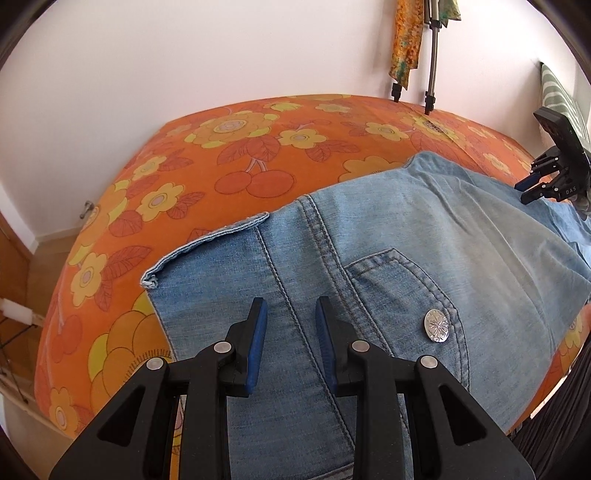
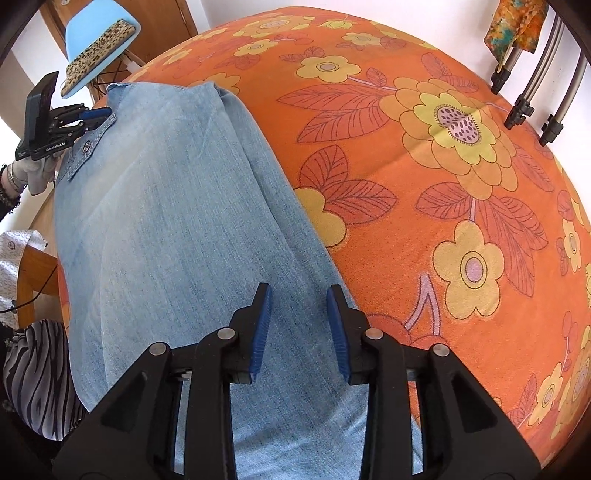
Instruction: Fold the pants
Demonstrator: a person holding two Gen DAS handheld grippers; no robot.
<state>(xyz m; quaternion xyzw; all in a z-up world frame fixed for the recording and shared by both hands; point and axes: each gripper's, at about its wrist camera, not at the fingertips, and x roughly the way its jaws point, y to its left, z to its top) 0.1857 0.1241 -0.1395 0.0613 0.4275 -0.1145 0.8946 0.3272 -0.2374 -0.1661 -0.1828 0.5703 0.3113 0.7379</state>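
I've got a bed (image 2: pixel 443 184) under an orange flowered cover filling both views, white wall behind it. The pants (image 1: pixel 369 258), light blue denim, lie flat on the near side of the cover and run lengthwise between my two grippers: waist and back-pocket end under the left one, leg end under the right one. On the far wall side I see grey metal tubes with black feet (image 2: pixel 524 99) and a patterned orange cloth (image 1: pixel 406 37) hanging beside them. Right wrist view also shows a blue chair (image 2: pixel 99 33) with a leopard-print pouch (image 2: pixel 99 55) on it, far left, off the bed. Left gripper (image 1: pixel 290 350): jaws parted, hanging over the seat seams of the pants, nothing pinched between the pads; released. In the right wrist view it sits at the waistband corner, held in a white-gloved hand (image 2: pixel 38 173). Right gripper (image 2: pixel 300 332): jaws apart over the right edge of the leg, pads not pressing the denim; released. Back pocket (image 1: pixel 406 295) lies just right of the left gripper, with a round silver button (image 1: pixel 436 328) on its flap.
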